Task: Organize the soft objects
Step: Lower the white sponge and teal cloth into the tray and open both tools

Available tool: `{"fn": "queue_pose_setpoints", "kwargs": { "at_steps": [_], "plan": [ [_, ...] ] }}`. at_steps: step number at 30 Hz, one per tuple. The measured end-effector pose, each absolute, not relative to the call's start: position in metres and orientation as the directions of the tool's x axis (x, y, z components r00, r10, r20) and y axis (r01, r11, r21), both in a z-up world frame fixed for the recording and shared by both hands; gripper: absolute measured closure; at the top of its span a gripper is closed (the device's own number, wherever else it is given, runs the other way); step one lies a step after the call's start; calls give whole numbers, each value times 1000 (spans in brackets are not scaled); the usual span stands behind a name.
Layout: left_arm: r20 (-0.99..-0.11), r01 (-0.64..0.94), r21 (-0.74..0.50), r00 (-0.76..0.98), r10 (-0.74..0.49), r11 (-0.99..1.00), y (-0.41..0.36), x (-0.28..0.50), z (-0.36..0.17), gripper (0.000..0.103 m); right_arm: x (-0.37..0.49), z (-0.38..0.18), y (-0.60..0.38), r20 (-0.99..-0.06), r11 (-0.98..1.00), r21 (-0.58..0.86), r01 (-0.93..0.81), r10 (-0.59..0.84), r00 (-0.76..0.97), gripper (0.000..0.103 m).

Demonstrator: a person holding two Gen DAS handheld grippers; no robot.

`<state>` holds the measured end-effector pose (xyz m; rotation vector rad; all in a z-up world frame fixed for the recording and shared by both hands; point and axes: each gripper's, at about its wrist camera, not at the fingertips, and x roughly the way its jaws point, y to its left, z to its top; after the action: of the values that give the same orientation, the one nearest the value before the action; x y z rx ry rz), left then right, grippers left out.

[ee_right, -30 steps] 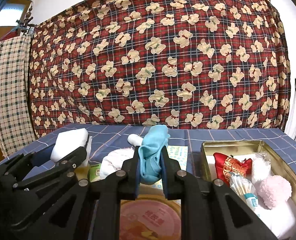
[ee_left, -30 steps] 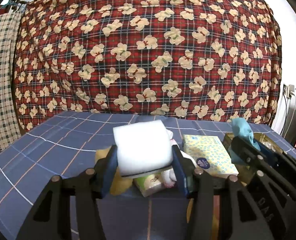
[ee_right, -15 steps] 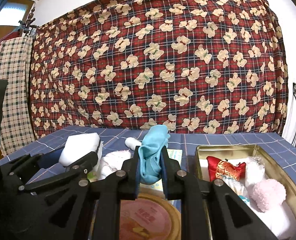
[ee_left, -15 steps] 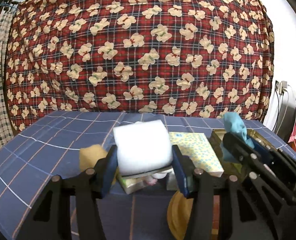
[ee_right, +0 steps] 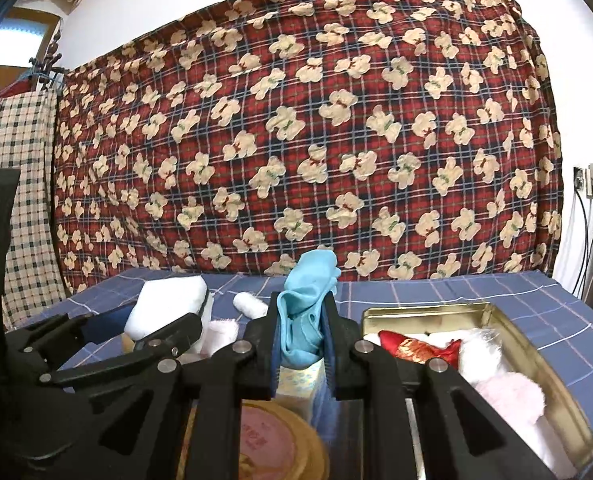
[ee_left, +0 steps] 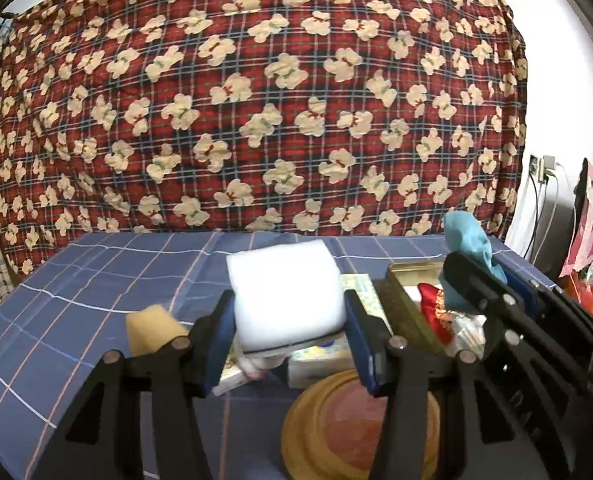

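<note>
My left gripper [ee_left: 288, 320] is shut on a white sponge block [ee_left: 286, 290] and holds it above the blue checked table. My right gripper [ee_right: 300, 332] is shut on a crumpled teal cloth [ee_right: 306, 300], just left of a gold metal tin [ee_right: 552, 384]. The tin holds a red embroidered pouch [ee_right: 414, 348], a pink pompom [ee_right: 512, 394] and white fluffy items. From the left wrist view the teal cloth [ee_left: 466, 248] sits at the right over the tin [ee_left: 406, 304]. The white sponge also shows in the right wrist view [ee_right: 168, 306].
A yellow sponge [ee_left: 152, 328] lies left on the table. A yellow dotted tissue pack [ee_left: 364, 300], a white plush piece [ee_right: 220, 334] and small packets sit between the grippers. A round golden lid [ee_left: 336, 428] lies in front. A red bear-print blanket [ee_left: 256, 120] hangs behind.
Both grippers have shifted to the right with their loads. The tin now appears closer to the left gripper, and the yellow sponge has come out from behind its left finger.
</note>
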<state>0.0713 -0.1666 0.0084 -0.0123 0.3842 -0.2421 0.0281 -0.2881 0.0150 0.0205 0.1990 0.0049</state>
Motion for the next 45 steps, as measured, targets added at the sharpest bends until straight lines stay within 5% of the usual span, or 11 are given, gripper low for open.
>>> {"fn": "queue_pose_setpoints", "kwargs": {
  "at_steps": [15, 33, 36, 40, 45],
  "plan": [
    [-437, 345, -68, 833, -339, 936, -212, 74, 25, 51, 23, 28, -343, -215, 995, 63, 71, -56, 975, 84],
    [-563, 532, -61, 680, -470, 844, -311, 84, 19, 48, 37, 10, -447, -415, 963, 151, 224, -144, 898, 84],
    [-576, 527, -44, 681, -452, 849, -320, 86, 13, 44, 38, 9, -452, -427, 963, 163, 213, -126, 896, 73],
    [-580, 522, -53, 678, -452, 851, -316, 85, 11, 33, 33, 7, -466, -422, 949, 204, 240, -136, 896, 30],
    [-548, 493, -26, 721, -425, 870, -311, 78, 15, 12, 20, 11, -467, -353, 946, 232, 227, -135, 926, 29]
  ]
}}
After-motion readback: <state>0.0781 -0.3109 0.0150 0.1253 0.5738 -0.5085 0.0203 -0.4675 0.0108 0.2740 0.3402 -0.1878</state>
